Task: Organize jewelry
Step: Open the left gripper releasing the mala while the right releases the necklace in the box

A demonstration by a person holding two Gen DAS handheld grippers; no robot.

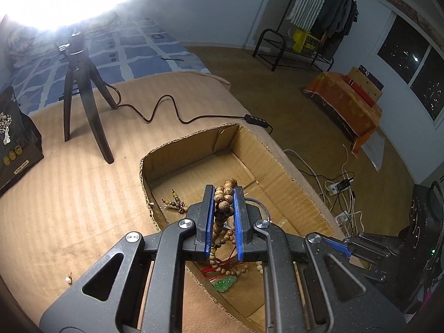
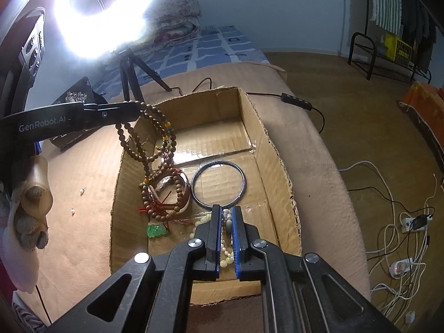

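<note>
Left tool (image 1: 224, 191) clamped on wooden bead strand (image 1: 222, 208); right tool (image 2: 227, 210) clamped on pale bead strand (image 2: 226, 245), at 6 o'clock over cardboard box (image 2: 277, 166).

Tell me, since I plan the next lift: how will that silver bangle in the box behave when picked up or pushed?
The silver bangle looks like a rigid, thin metal hoop, so it probably keeps its shape. Lying flat on the cardboard box floor, it would likely slide. Its shiny surface may slip; on edge it could roll.
</note>
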